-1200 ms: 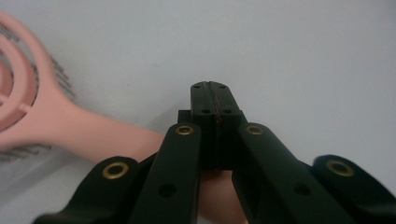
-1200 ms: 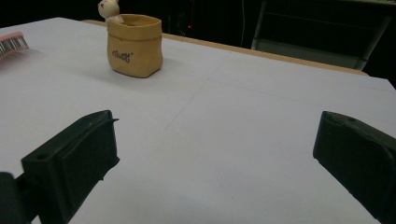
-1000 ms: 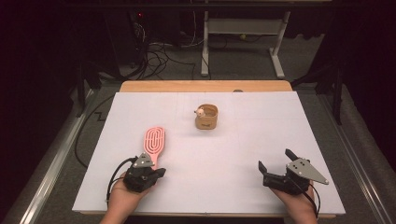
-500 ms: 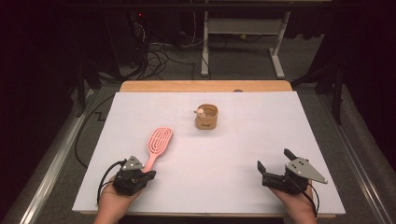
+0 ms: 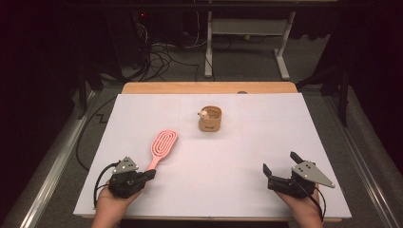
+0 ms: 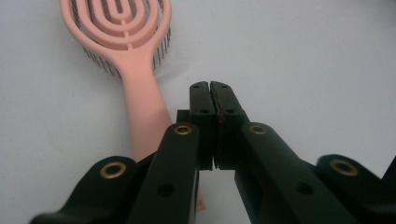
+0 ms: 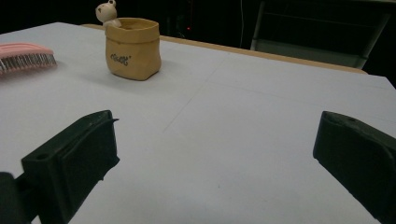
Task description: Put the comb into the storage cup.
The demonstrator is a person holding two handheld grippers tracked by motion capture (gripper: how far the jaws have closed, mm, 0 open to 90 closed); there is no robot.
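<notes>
A pink hairbrush (image 5: 164,142) lies on the white table cover, head away from me, handle pointing at my left gripper (image 5: 151,174). In the left gripper view the jaws of that gripper (image 6: 212,86) are pressed together with nothing between them. The brush handle (image 6: 144,116) runs just left of them and passes under the left jaw. A small tan bag-shaped pot (image 5: 210,118) with a little bear figure on its rim stands at mid-table. My right gripper (image 5: 280,162) rests near the front right edge, open and holding nothing. Its own view (image 7: 217,128) looks toward the pot (image 7: 133,49) and the brush (image 7: 25,53).
The white cover (image 5: 266,128) spans the table, with a wooden strip (image 5: 209,88) along the far edge. Beyond it are a dark floor with cables (image 5: 161,57) and a white desk frame (image 5: 247,28). A metal rail (image 5: 52,171) runs along the left side.
My left gripper has drawn back left and toward the near edge, off the brush handle. The brush has swung slightly, its head now further right. The right gripper has stayed put.
</notes>
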